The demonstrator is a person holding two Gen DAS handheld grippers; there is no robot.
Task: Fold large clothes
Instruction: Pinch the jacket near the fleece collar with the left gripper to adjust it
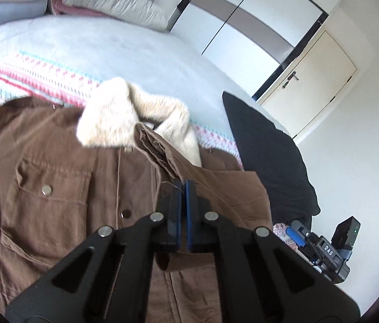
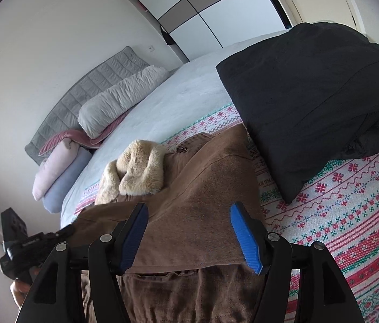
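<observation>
Your left hand-held gripper [image 1: 183,185] pinches only the brown coat's [image 1: 55,167] hem edge, which could slip; right hand-held gripper [image 2: 189,228] gapes

We identify the location as a home bedroom. We see a bed [image 2: 178,102] with a grey padded headboard [image 2: 87,80], stacked pillows [image 2: 119,99], a sliding-door wardrobe [image 1: 256,18] and a cream door [image 1: 313,80].

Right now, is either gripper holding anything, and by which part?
The left gripper is shut on the brown jacket, pinching its front edge below the fur collar. The right gripper is open, holding nothing.
</observation>
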